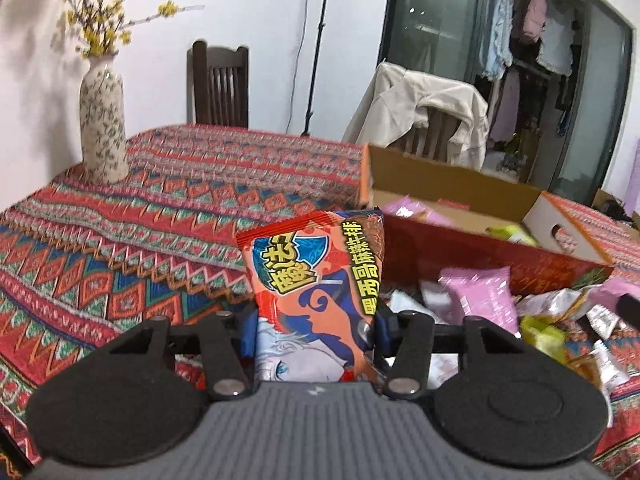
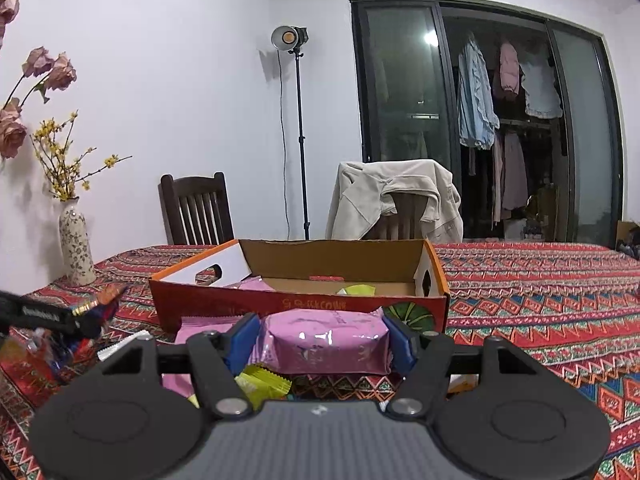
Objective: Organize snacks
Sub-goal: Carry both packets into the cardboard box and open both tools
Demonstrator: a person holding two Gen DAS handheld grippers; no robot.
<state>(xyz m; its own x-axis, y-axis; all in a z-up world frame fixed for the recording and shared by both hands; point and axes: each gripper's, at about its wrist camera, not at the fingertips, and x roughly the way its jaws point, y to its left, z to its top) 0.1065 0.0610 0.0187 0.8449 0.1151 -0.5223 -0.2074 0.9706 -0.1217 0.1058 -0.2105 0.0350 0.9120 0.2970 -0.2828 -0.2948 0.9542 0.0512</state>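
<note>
My left gripper (image 1: 315, 330) is shut on a red and blue snack packet (image 1: 316, 280) that stands upright between the blue pads, left of the cardboard box (image 1: 460, 258). My right gripper (image 2: 322, 340) is shut on a pink snack packet (image 2: 324, 340), held crosswise just in front of the box's front wall (image 2: 240, 306). The box holds a few pink and green packets. The left gripper with its packet also shows at the left edge of the right wrist view (image 2: 80, 314).
A pile of loose pink, green and silver packets (image 1: 540, 320) lies on the patterned tablecloth (image 1: 160, 216) in front of the box. A flowered vase (image 1: 102, 120) stands at the far left. Two chairs (image 2: 196, 210), one with a beige jacket (image 2: 396, 198), stand behind the table.
</note>
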